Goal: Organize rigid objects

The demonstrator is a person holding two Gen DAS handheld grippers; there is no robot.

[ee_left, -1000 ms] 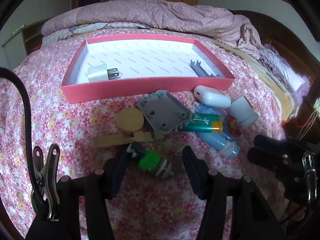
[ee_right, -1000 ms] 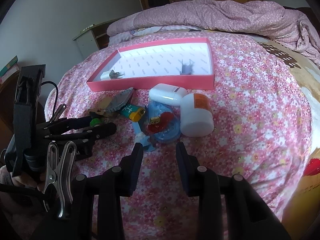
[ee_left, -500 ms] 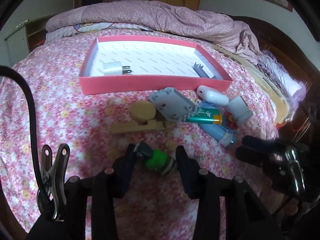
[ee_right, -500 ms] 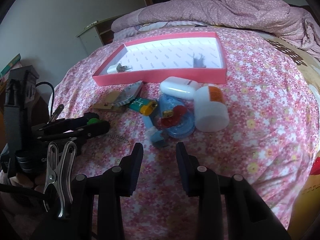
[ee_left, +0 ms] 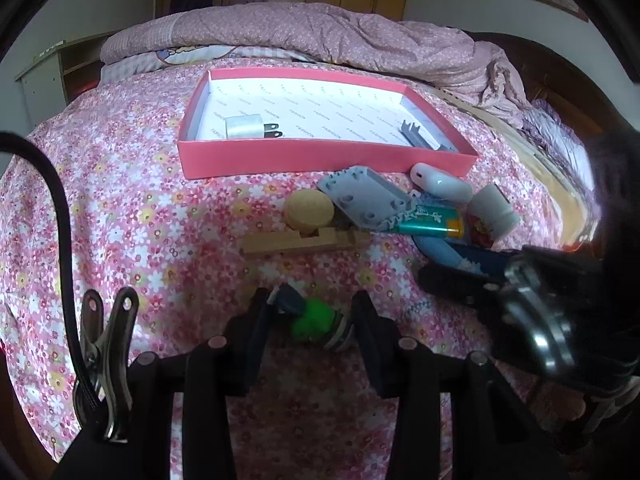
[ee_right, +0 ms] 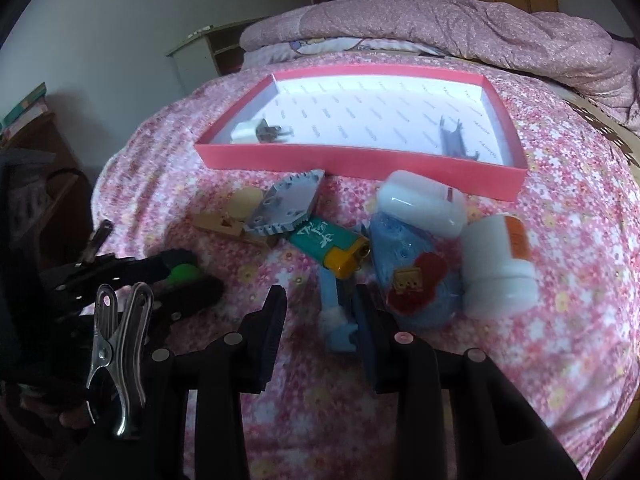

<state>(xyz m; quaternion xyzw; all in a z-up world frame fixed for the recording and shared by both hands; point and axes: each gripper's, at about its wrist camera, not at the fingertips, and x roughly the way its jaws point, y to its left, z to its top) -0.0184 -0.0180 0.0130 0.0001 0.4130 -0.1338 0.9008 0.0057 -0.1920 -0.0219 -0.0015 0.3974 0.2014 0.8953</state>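
green toy (ee_left: 316, 318) lies crosswise between left gripper (ee_left: 310, 322) pads.

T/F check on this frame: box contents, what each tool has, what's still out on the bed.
1. The pink box holds a white plug. True.
2. The left tool is shut on a green toy. True.
3. The box holds the lighter. False: it lies on the bedspread, outside.
4. The right tool grips the white bottle. False: only a blue handle lies between its pads, ungripped.
5. The wooden block is boxed. False: it's on the bed.
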